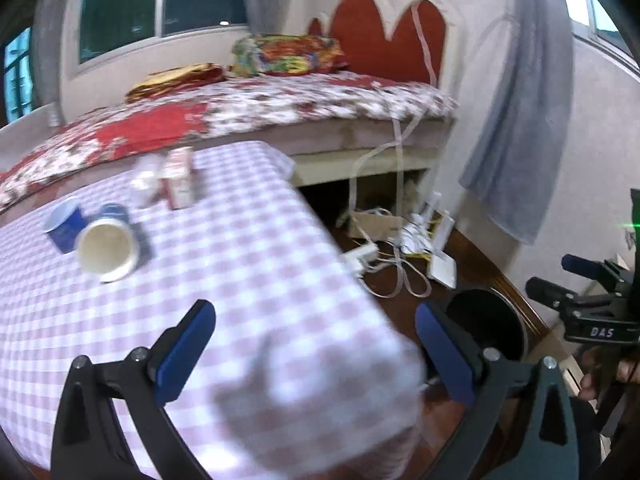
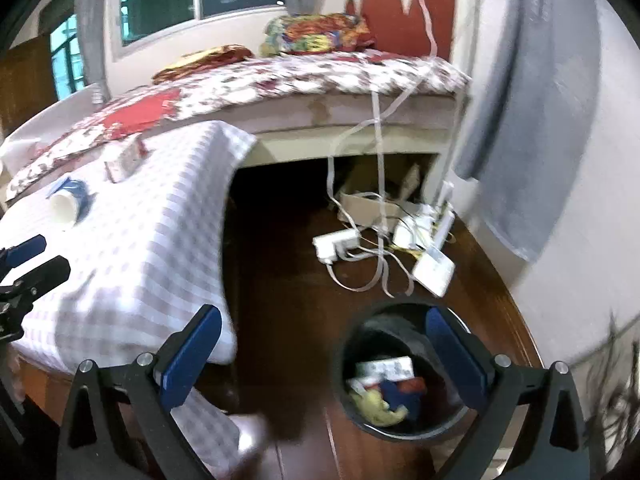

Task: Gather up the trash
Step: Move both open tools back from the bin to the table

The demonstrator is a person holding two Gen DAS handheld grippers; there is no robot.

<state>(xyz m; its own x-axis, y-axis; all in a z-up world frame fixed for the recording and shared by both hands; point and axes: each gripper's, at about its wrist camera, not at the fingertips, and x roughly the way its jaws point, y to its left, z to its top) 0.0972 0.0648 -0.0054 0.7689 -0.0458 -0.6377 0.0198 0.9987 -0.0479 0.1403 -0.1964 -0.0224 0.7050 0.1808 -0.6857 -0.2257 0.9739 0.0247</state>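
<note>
Meanwhile both grippers, left gripper (image 1: 316, 354) and right gripper (image 2: 324, 354), are hanging empty with jaws apart, cups (image 1: 106, 248) are lying on the checked table (image 1: 248, 264), and trash is sitting in the bin (image 2: 360, 420).

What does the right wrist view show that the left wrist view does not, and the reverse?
Only the right wrist view looks into the black bin and shows trash lying inside. Only the left wrist view shows the tipped cup's white inside and the crumpled wrapper beside the carton. Both show the checked tablecloth, blue cups, the bed and both open grippers.
</note>
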